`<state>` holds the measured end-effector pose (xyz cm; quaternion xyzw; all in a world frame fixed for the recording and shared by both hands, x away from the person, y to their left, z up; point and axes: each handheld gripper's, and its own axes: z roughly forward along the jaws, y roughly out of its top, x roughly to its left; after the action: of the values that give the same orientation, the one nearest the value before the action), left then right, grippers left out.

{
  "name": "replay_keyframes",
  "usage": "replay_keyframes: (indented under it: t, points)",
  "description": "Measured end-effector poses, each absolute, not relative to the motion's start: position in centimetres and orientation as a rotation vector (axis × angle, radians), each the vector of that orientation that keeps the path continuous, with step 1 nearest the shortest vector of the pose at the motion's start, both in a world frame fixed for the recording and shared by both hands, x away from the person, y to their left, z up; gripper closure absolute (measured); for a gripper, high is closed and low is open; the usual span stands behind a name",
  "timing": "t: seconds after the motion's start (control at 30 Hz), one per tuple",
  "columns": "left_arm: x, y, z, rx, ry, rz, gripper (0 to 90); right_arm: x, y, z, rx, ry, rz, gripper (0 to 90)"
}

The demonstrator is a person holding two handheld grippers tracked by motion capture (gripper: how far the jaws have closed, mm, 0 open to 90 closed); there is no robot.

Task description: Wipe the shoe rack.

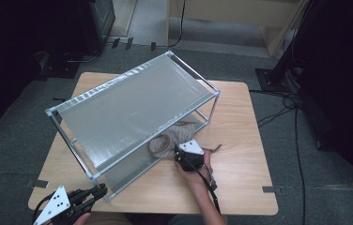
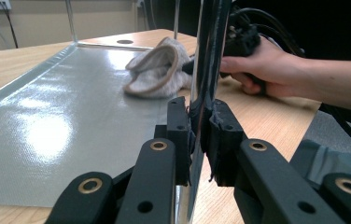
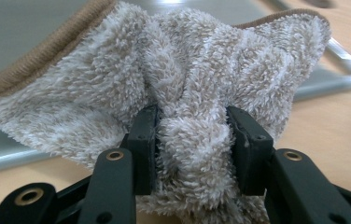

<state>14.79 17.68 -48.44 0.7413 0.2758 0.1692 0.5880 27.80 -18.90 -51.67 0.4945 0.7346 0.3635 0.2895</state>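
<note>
Two grips are on at once: my right gripper [image 3: 194, 154] has its jaws partly closed on a bunched fold of the towel [image 3: 183, 74], and my left gripper [image 2: 197, 135] is clamped tight on the corner post of the shelf rack [image 1: 132, 101]. In the high view the towel [image 1: 165, 143] lies at centre frame, on the rack's lower shelf near its edge. It looks light, fluffy and limp, so I judge it will sag and drag rather than slide; a thick fold, as now, grips better than the thin brown hem. The grey shelf sheet looks slick and glossy. Around it the wooden desk [image 1: 240, 140] is bare, and grey carpet and cables ring it.
</note>
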Motion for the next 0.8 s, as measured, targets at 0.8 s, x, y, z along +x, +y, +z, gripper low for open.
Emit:
replay_keyframes:
  t: [0.8]
  points:
    - [14.7,17.7,-48.4,1.731,0.651,0.418,81.4,21.5,-11.0,-51.5,0.943,2.243,1.019,58.5]
